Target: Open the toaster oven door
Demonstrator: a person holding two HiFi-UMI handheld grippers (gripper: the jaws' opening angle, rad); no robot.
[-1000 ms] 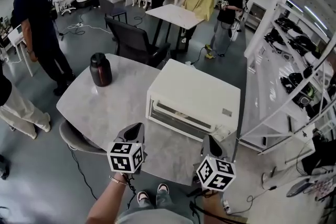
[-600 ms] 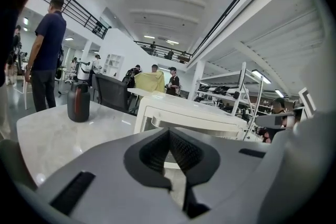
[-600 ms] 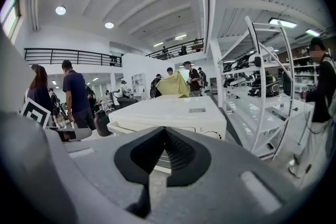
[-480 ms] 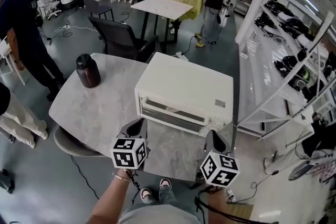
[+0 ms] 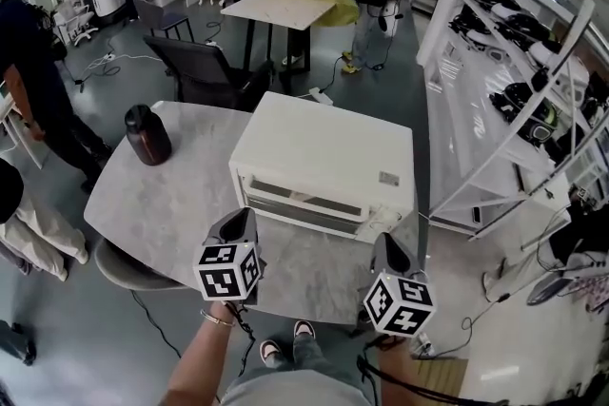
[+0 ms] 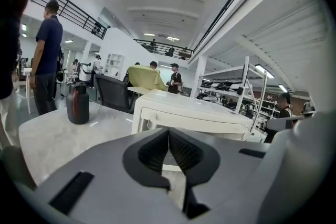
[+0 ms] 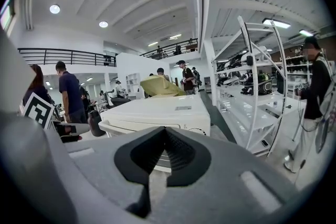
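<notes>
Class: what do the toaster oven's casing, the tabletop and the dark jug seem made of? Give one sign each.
Toaster oven: likely painted metal, matte cream, flat panels. Tabletop: stone or stone-look laminate, grey veining. Dark jug: perhaps plastic, soft sheen.

The left gripper (image 5: 240,222) and right gripper (image 5: 384,244) hover side by side, jaws closed and empty.

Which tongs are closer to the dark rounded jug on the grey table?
Left. The left tongs hover on the near side, right of the dark jug; the right tongs hang farther right, by the white boxy toaster oven's right front corner.
</notes>
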